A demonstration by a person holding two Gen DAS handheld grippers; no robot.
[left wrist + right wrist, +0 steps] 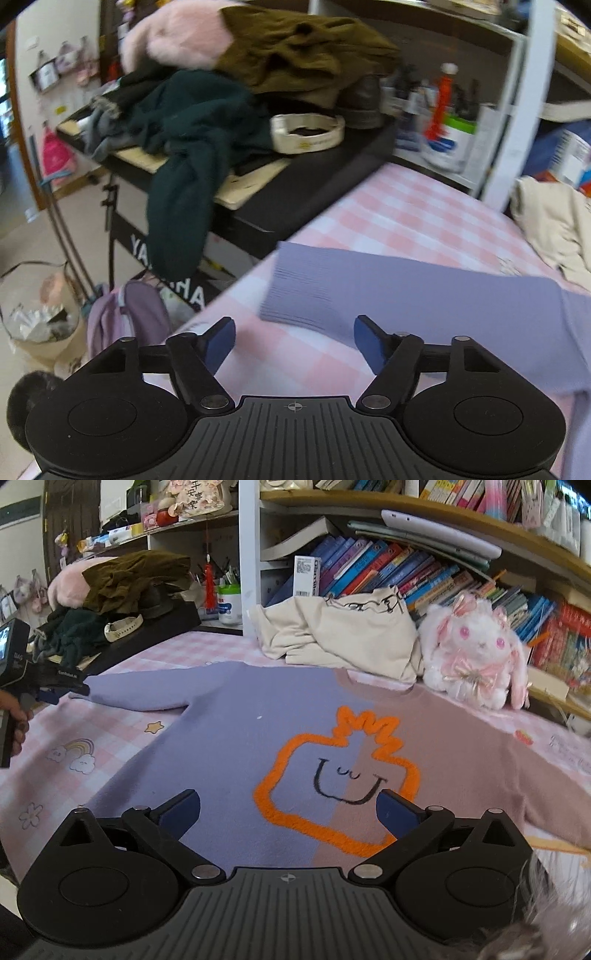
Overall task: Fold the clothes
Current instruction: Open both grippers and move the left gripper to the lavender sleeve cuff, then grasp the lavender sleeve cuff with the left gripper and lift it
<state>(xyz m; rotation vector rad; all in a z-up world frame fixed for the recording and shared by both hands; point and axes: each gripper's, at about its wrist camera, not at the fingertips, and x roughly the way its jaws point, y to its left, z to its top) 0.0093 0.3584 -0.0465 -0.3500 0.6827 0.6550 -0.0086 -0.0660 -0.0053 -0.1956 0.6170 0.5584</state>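
A two-tone sweater (229, 738), lilac on one half and mauve on the other with an orange outlined smiling face, lies flat on the pink checked bedsheet (55, 775). Its lilac sleeve (388, 291) stretches out to the left, the ribbed cuff (284, 295) lying just ahead of my left gripper (293, 332). That gripper is open, its blue pads apart, the right pad over the sleeve's near edge. The right wrist view shows the left gripper (48, 696) in a hand at the sleeve's end. My right gripper (288, 801) hovers open over the sweater's lower front, holding nothing.
A black keyboard stand (295, 199) beside the bed carries a pile of dark green, olive and pink clothes (207, 110). A cream bag (340, 638) and a white plush rabbit (476, 653) sit at the bed's far side under bookshelves. A lilac backpack (125, 317) and a bin (37, 314) stand on the floor.
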